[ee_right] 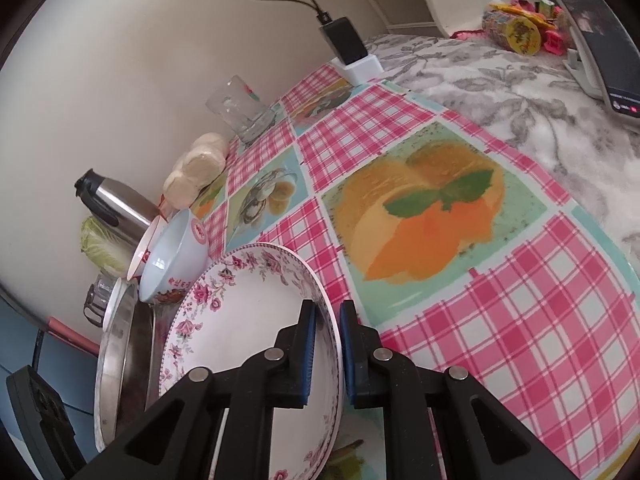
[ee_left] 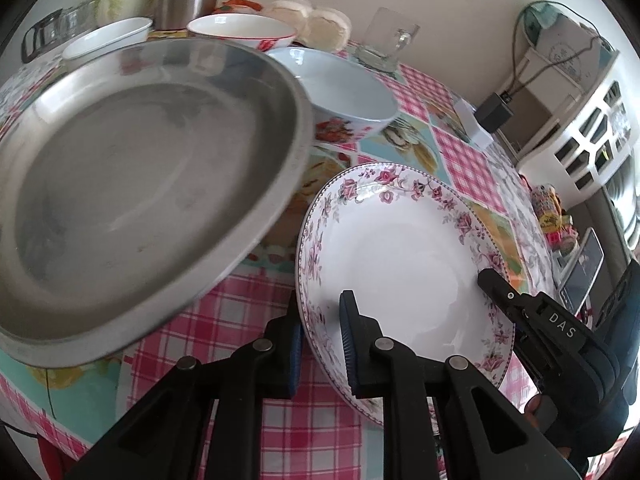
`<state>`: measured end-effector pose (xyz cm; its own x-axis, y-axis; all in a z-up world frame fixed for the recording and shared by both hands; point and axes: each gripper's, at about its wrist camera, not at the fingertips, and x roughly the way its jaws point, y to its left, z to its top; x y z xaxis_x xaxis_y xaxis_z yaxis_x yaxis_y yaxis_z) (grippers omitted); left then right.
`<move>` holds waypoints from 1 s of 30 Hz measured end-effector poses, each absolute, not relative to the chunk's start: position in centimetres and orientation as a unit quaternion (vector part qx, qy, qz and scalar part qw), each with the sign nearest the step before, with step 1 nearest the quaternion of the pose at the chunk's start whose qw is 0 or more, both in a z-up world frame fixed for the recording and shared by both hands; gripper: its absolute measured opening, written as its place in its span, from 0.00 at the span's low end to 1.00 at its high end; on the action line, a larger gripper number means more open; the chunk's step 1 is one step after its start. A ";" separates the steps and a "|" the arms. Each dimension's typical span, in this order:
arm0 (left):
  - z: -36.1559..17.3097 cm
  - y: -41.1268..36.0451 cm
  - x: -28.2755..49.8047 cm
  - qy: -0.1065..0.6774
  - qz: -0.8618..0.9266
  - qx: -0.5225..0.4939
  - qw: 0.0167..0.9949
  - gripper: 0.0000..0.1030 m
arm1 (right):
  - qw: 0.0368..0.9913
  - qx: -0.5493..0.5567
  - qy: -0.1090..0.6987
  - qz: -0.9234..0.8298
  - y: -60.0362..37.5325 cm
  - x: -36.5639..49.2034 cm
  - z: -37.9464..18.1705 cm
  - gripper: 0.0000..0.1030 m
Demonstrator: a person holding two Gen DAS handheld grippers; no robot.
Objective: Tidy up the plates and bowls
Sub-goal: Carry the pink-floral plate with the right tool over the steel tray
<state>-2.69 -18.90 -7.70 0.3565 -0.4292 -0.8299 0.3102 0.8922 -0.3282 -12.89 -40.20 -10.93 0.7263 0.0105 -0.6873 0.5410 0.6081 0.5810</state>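
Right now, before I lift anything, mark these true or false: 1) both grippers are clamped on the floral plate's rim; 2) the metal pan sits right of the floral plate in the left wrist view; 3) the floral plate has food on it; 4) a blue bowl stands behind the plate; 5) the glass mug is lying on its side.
1) True: the left gripper and right gripper each pinch the rim of the floral plate.
2) False: the metal pan is left of the plate.
3) False: the plate's white centre is bare.
4) True: the blue bowl stands just beyond it.
5) False: the glass mug stands upright near the wall.
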 end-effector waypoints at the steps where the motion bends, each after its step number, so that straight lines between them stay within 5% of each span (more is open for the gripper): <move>1: -7.6 -19.1 -2.8 0.518 -0.228 -0.054 0.822 0.17 | 0.832 0.415 0.332 -0.162 -40.4 -13.1 -10.9 0.13; 30: -2.5 -20.0 -3.7 0.444 -0.286 -0.038 0.848 0.18 | 0.859 0.403 0.265 -0.173 -41.1 -16.2 -6.2 0.09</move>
